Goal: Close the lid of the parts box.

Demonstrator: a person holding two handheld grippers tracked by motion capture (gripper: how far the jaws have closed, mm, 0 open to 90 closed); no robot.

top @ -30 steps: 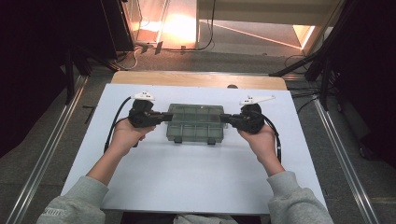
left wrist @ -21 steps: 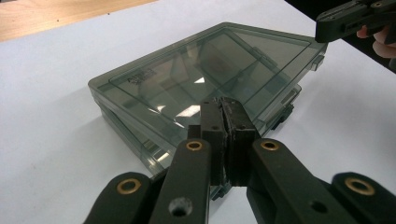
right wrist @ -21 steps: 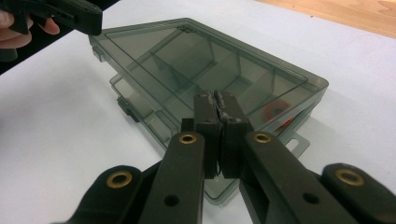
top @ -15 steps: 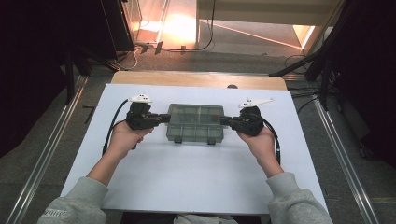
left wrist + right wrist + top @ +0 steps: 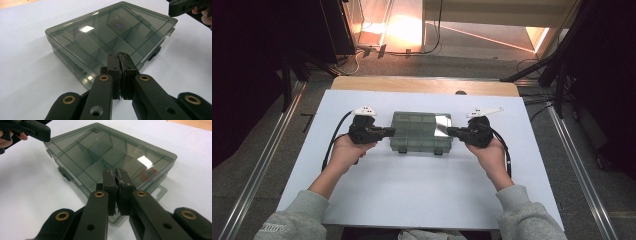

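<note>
In the high view, a flat, smoky-grey transparent plastic organiser box with inner compartments point(image 5: 421, 132) lies closed on a white rectangular board point(image 5: 422, 200), a little beyond the middle of it. The board rests on a wooden tabletop point(image 5: 362, 83), whose pale edge shows along the far side. The left gripper point(image 5: 391, 132) points from the left at the short left edge of the box, and the right gripper point(image 5: 450, 132) points from the right at the short right edge. Both tips are at the box's sides; I cannot tell from here if they touch. In front of the box, toward the person, the board is wide and bare, and bare strips also run beyond each hand to the board's left and right edges. Metal rails point(image 5: 259, 170) run along the floor on both sides.

In the left gripper view, the left gripper point(image 5: 119, 54) has its two black jaws pressed together with nothing between them. The tips stand over the near edge of the box lid point(image 5: 82, 37). White board surface lies open to the left of the box. The other gripper shows at the far corner, top right.

In the right gripper view, the right gripper point(image 5: 115, 171) is also closed on nothing, jaws together, the tips over the near edge of the box point(image 5: 100, 147). A small tab with a slot point(image 5: 158, 191) sticks out from the box side near the jaws. An orange round thing point(image 5: 148, 174) shows dimly inside one compartment.
</note>
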